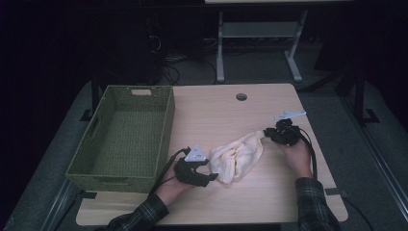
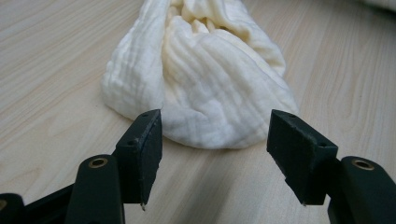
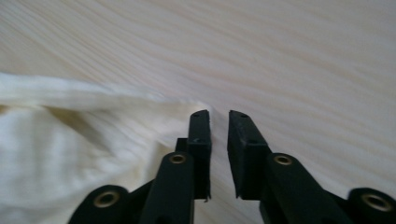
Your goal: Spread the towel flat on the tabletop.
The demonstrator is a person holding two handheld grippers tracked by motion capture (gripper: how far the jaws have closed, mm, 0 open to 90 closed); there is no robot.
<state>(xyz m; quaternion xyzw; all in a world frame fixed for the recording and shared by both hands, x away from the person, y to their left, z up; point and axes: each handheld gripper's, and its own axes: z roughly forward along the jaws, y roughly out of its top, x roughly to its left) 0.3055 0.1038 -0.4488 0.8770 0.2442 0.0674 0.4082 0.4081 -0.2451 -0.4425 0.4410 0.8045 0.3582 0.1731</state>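
On the table (image 1: 269, 192), a cream cloth (image 1: 238, 158) lies between both tools. The left hand-held gripper (image 2: 215, 135) gapes wide before it, untouching; the right hand-held gripper (image 3: 219, 123) stands slightly parted, empty, beside its corner.

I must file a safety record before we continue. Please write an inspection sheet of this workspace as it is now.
Surface: wooden table, bare wood, round hole near far edge.
Job's things: cream cloth, crumpled at table centre; green woven basket, empty, at left.
Clutter: nothing seen.
Grippers: left tongs open before the cloth; right tongs slightly apart at the cloth's corner, nothing between them.
Cables: one trails from each gripper.
Surroundings: dark room, white desk frame behind.
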